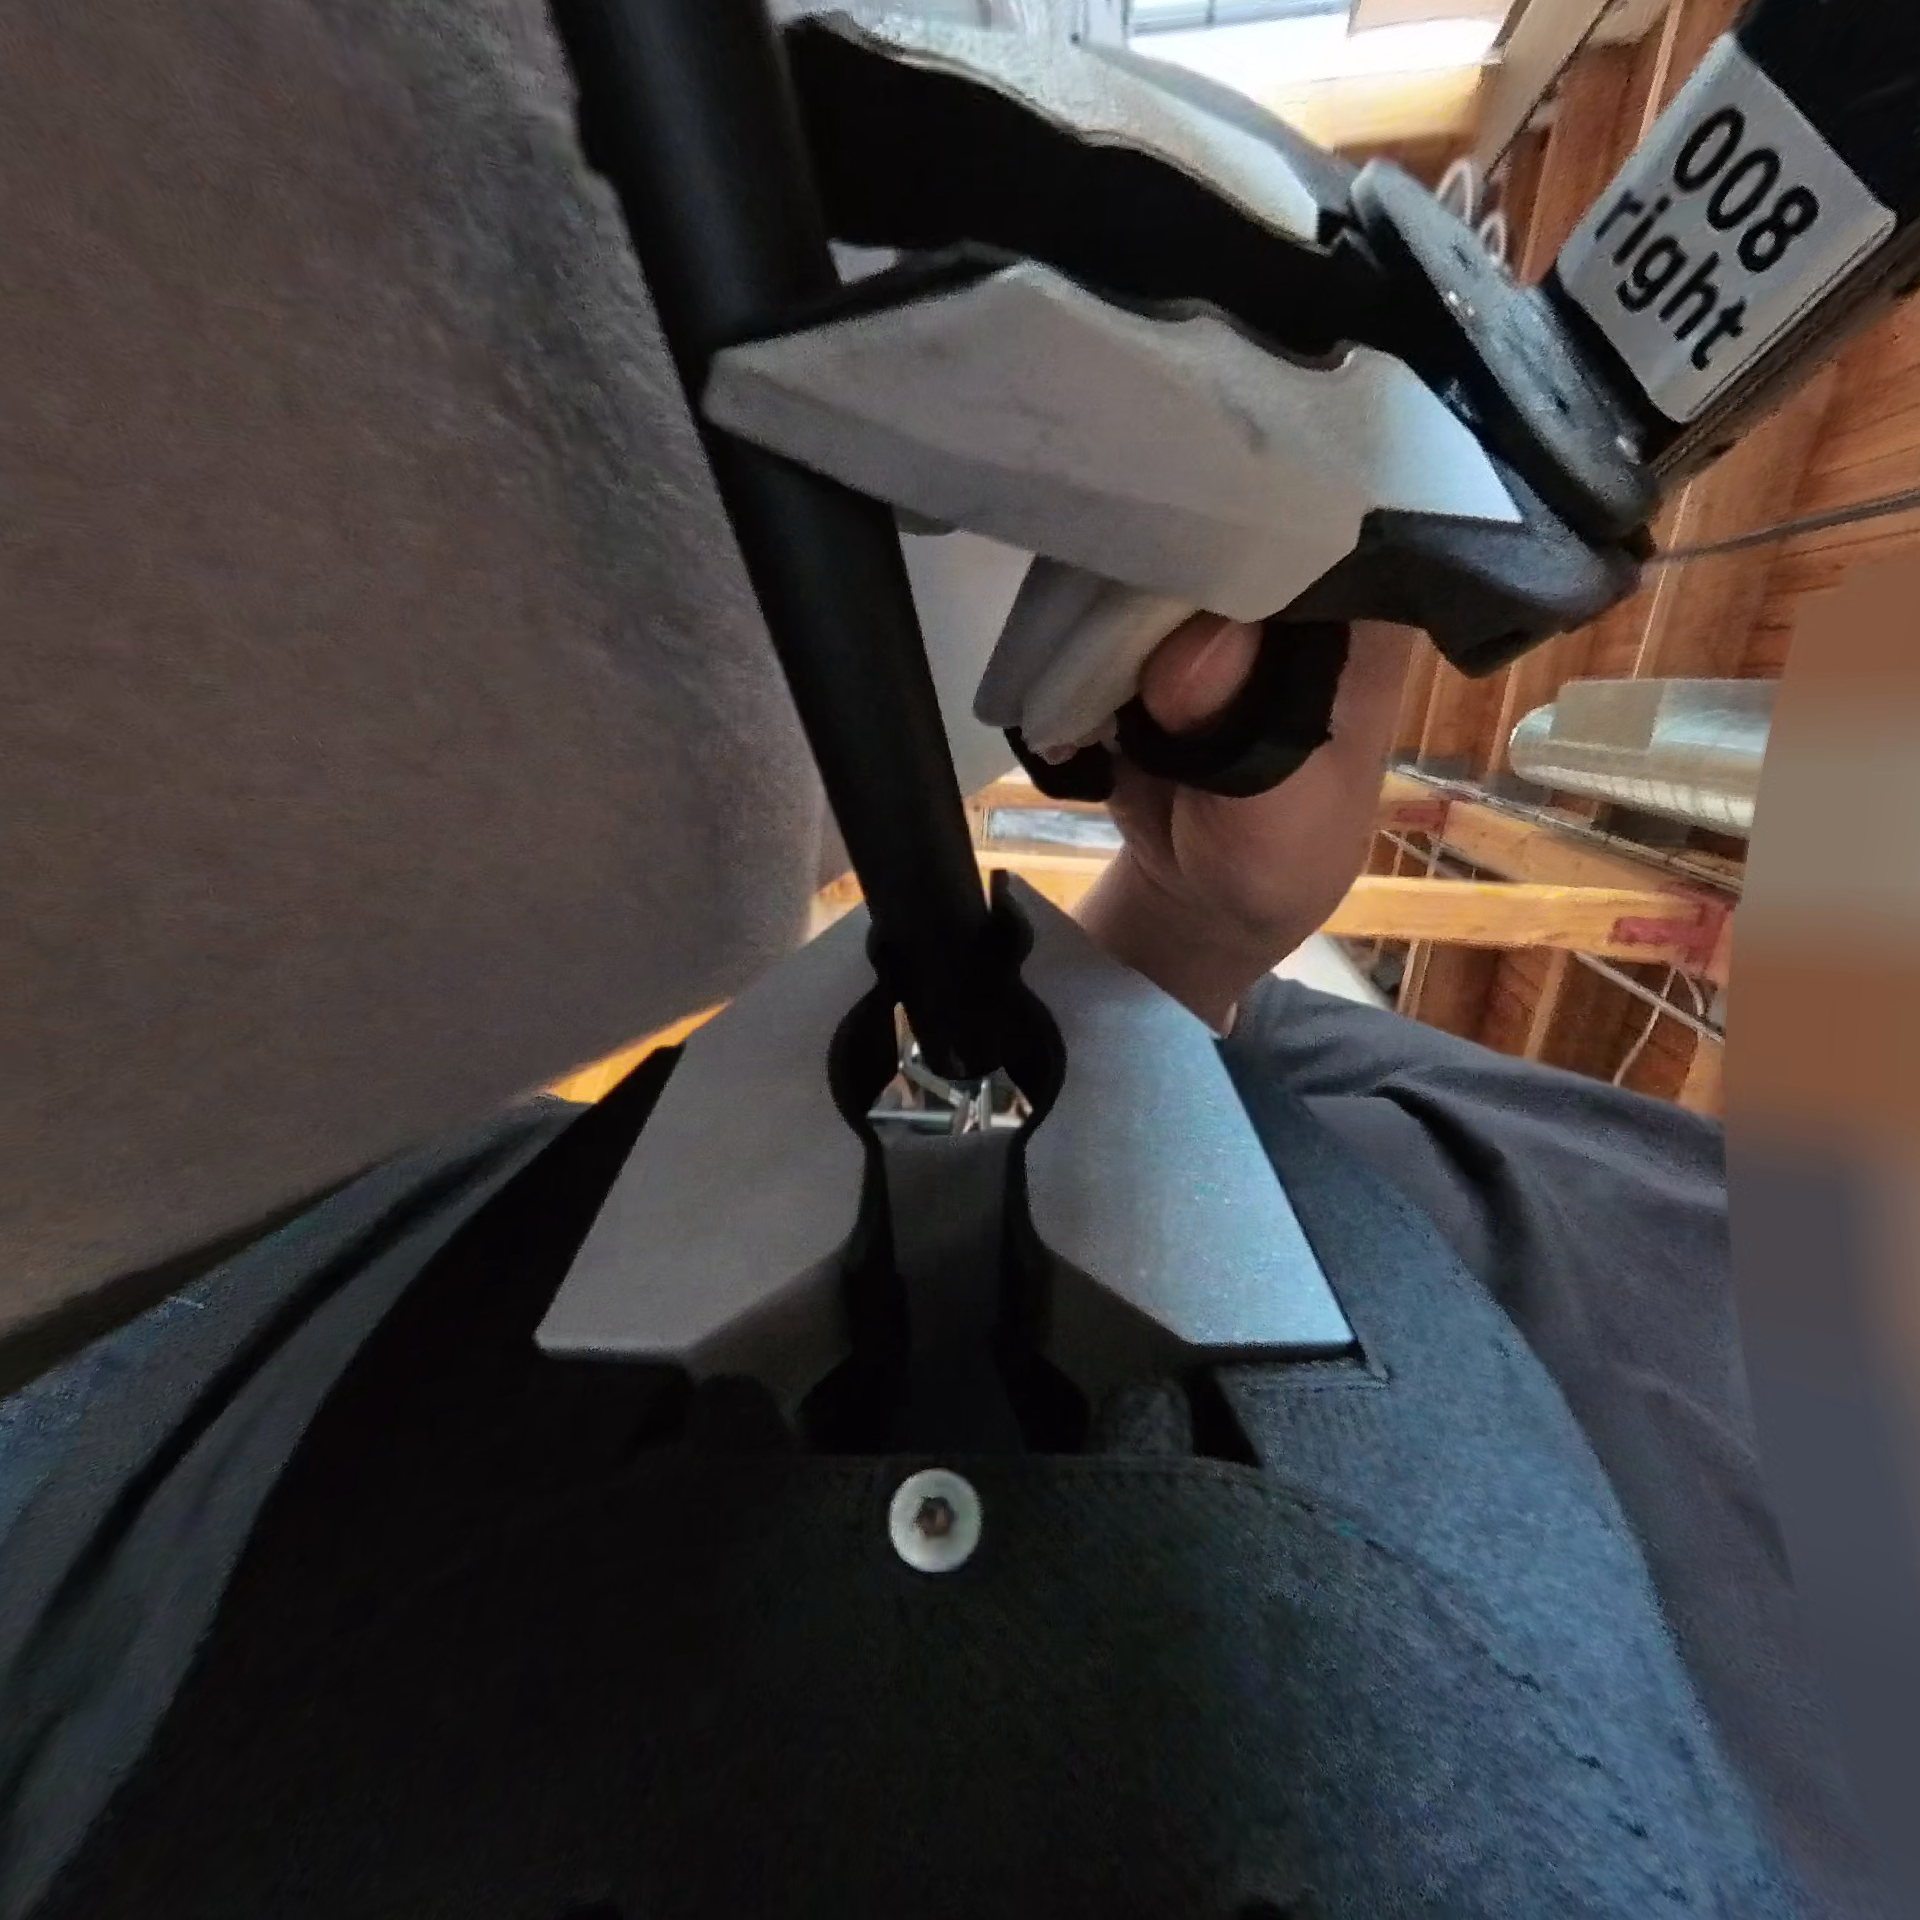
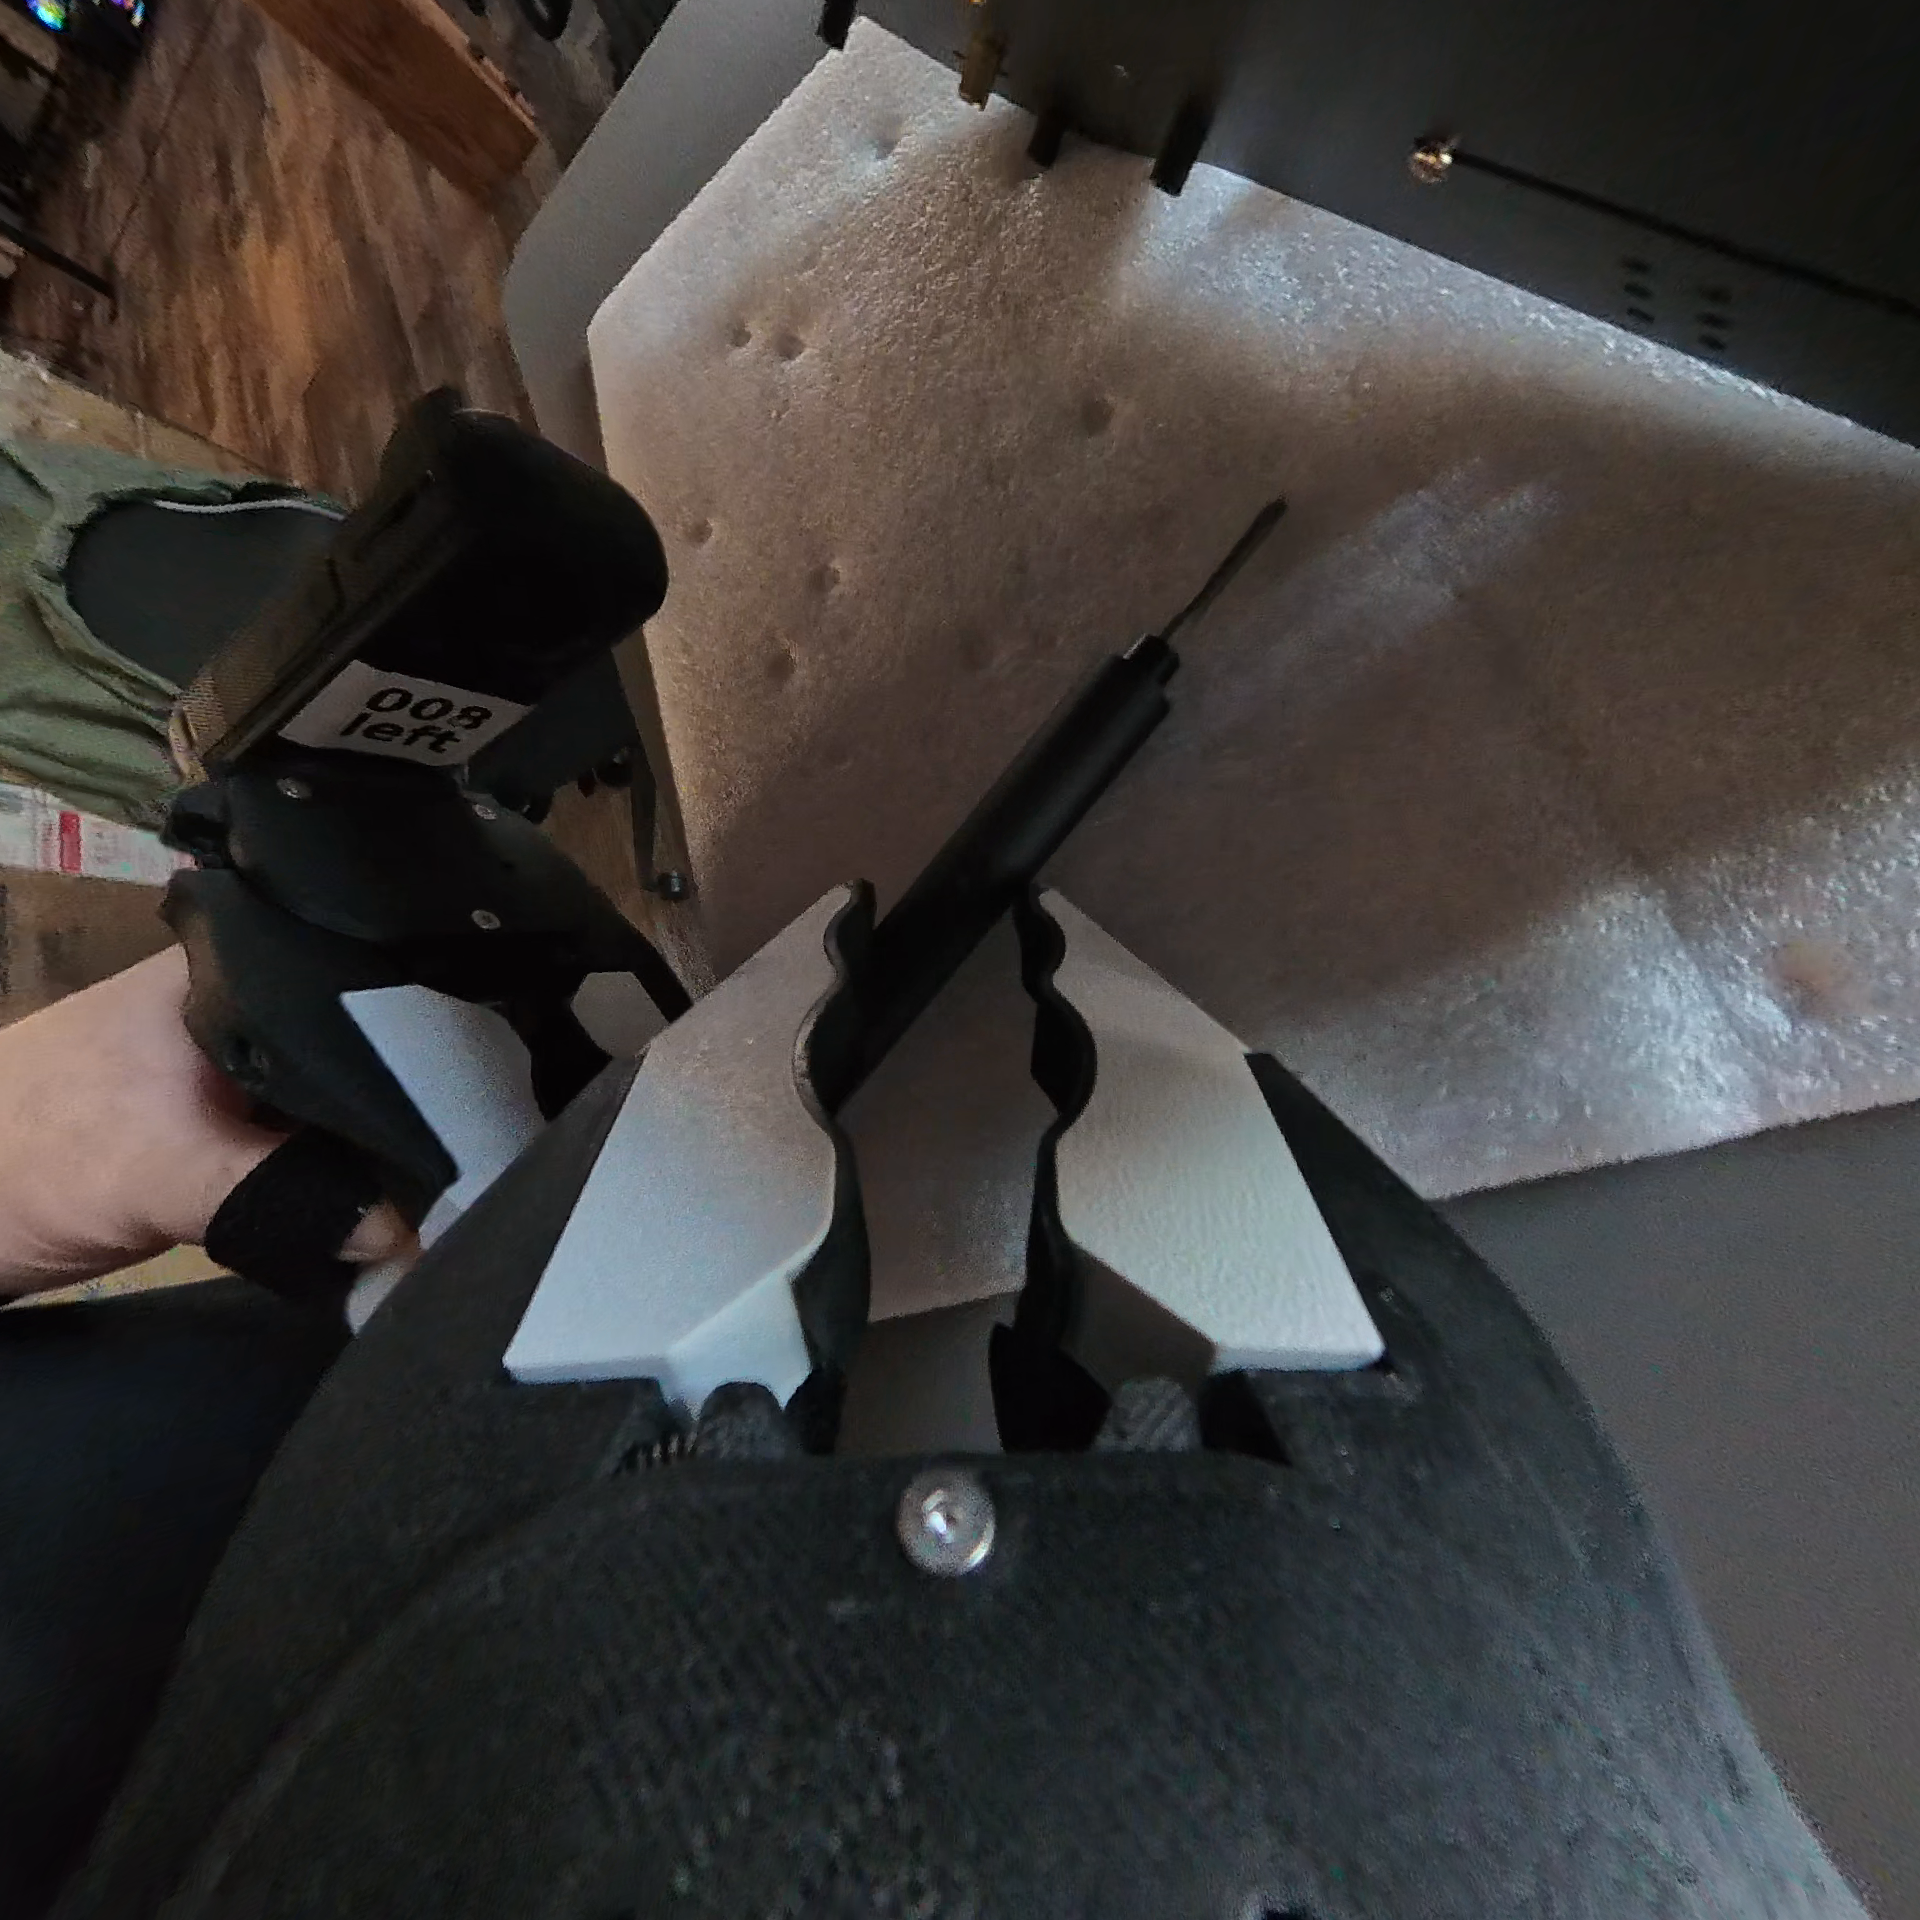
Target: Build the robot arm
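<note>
A black screwdriver with a thin metal bit runs between both grippers. My left gripper is shut on the butt end of its handle, which sits in the round notch of the pads. My right gripper is open around the shaft. The shaft leans on the left pad, with a gap at the right pad. The bit points at a white foam sheet and stands just off it. The right gripper also shows in the left wrist view, astride the handle. The left gripper body shows in the right wrist view.
A dark metal panel with screws and small tabs lies beyond the foam. A wood floor is at the left. A person's hand holds the right gripper. Wooden joists and a metal duct are overhead. The tips of one gripper are about 10 centimetres away from the tips of the other.
</note>
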Demonstrator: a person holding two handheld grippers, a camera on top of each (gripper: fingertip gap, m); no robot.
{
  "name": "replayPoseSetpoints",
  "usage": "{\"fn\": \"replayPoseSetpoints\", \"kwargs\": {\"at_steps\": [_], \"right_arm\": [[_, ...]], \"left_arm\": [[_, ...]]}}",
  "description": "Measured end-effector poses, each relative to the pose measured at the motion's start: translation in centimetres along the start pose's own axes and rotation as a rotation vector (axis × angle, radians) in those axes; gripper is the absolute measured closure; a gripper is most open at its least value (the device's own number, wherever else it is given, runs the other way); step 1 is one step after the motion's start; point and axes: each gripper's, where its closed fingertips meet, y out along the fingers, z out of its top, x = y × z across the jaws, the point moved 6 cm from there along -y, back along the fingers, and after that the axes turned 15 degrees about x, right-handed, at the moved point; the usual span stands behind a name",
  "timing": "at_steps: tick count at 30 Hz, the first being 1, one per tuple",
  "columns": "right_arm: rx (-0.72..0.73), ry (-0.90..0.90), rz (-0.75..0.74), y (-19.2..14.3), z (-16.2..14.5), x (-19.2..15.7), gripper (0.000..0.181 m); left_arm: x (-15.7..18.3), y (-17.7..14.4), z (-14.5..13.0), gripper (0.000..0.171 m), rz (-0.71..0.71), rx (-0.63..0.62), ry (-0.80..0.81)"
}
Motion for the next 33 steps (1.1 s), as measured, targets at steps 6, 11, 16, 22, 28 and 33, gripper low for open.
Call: {"fn": "replayPoseSetpoints", "kwargs": {"at_steps": [6, 11, 16, 22, 28, 33], "right_arm": [[-0.004, -0.013, -0.249, -2.5, -0.3, 0.6, 0.151], [-0.060, -0.031, -0.384, -4.0, -1.3, 1.4, 0.152], [-0.099, -0.116, -0.507, -5.3, -2.2, 1.8, 0.154], [-0.151, -0.243, -0.606, -9.9, -3.7, 4.5, 0.164], [-0.168, -0.308, -0.588, -15.5, -5.0, 7.8, 0.165], [-0.159, -0.345, -0.510, -17.9, -5.5, 9.6, 0.164]], "left_arm": [[1.4, 2.8, -0.3, 0.158, -0.028, -0.110, 0.117], [1.1, 4.5, -1.3, 0.153, -0.083, -0.145, 0.205], [1.5, 4.5, -2.8, 0.126, -0.098, -0.160, 0.261], [0.9, 0.9, -5.4, 0.144, -0.167, -0.135, 0.310], [-1.6, -7.2, -4.6, 0.157, -0.123, 0.066, 0.637], [-1.7, -14.7, -1.4, 0.154, -0.037, 0.355, 0.706]]}}
